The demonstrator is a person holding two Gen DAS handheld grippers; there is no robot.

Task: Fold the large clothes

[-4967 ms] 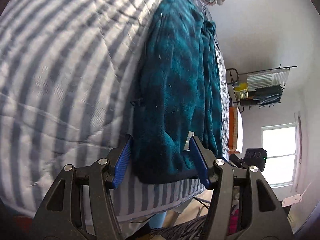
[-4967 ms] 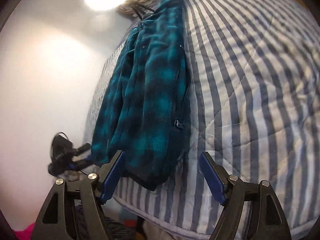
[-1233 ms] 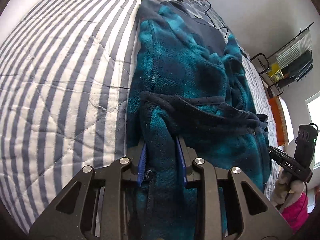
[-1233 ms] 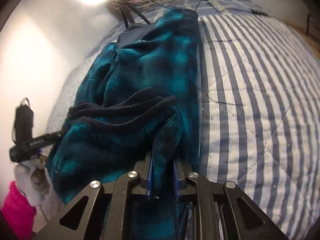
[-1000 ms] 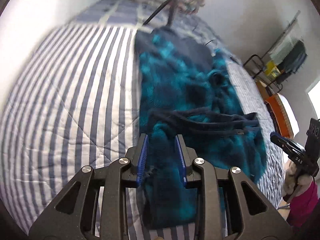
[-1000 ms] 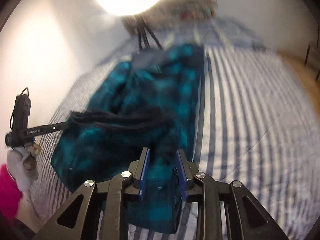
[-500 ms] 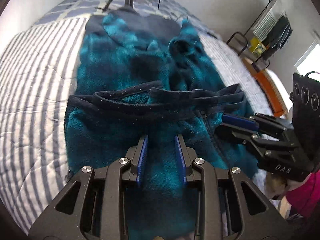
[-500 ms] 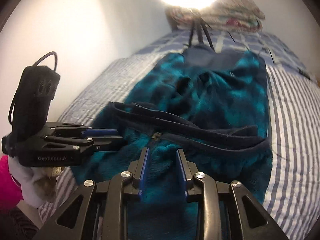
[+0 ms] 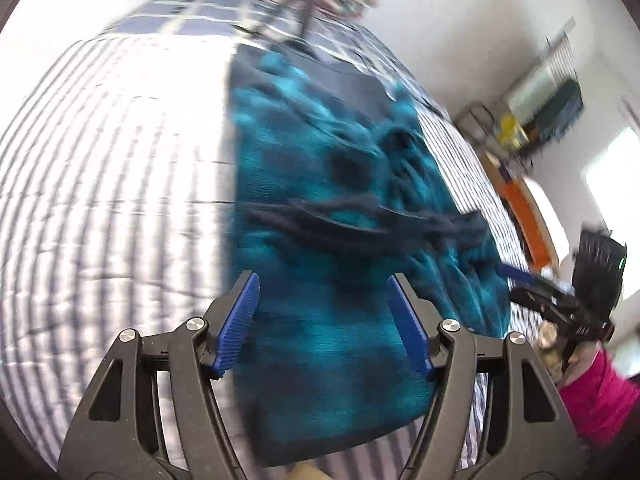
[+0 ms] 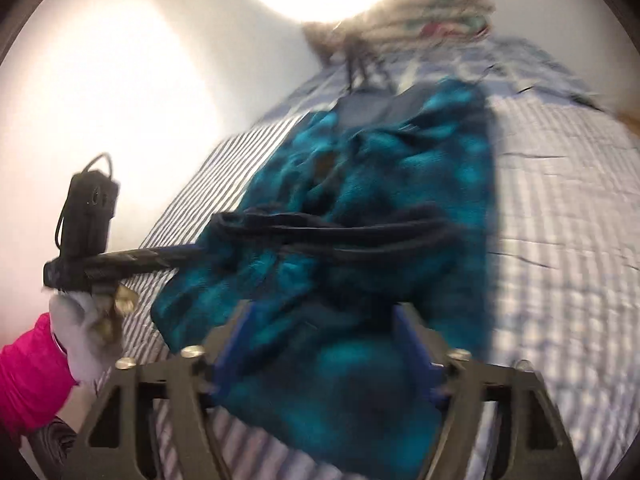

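Striped quilt (image 9: 112,184), wire rack (image 9: 552,100) (blurred)

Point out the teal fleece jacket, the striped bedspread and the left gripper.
teal fleece jacket (image 9: 320,312): left wrist view, on its folded near half.
striped bedspread (image 9: 120,184): left wrist view, bare stripes beside the jacket.
left gripper (image 9: 324,320): left wrist view, midway between its blue fingertips, jaws opening.

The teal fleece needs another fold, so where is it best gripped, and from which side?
Probably the near folded edge of the teal fleece, one corner per gripper, coming in from the foot of the striped bedspread. That edge lies thick and straight across, nearest both opening grippers, left gripper and right gripper.
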